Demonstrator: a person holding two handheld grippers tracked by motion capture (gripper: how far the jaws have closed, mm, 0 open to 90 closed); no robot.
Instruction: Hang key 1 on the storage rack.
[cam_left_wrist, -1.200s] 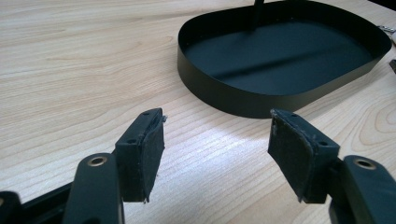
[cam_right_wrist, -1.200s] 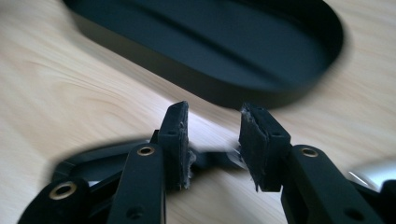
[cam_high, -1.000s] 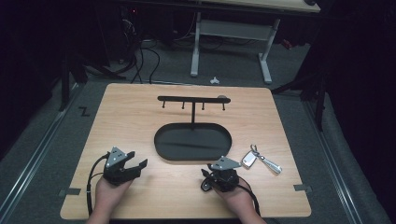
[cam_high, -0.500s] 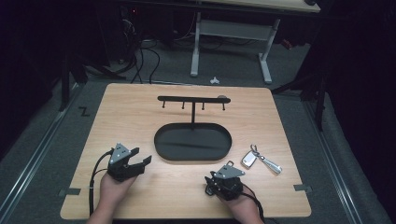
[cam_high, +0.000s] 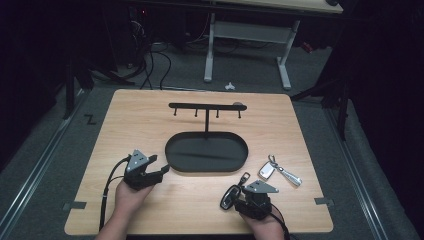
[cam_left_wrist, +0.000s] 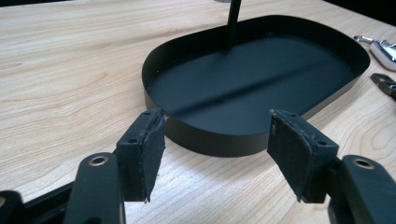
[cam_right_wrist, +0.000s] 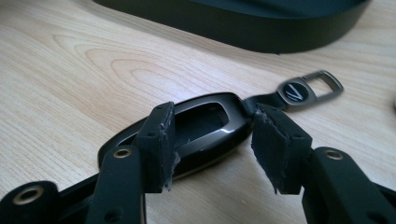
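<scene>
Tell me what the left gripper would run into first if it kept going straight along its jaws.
Most likely the near wall of the black oval tray. The left gripper is open with nothing between its pads, and only bare table lies before the tray.

Evenly lit table (cam_high: 150, 120), dark surroundings, soft shadows, sharp close views, faint tray (cam_left_wrist: 243, 84) sheen

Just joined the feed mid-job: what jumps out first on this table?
The black oval tray with its hook stand sits mid-table. At the near edge, the right gripper has just been opening, its pads apart around a black key fob lying flat on the wood. The left gripper is open, facing the tray's rim; a silver key set lies right of the tray.
</scene>
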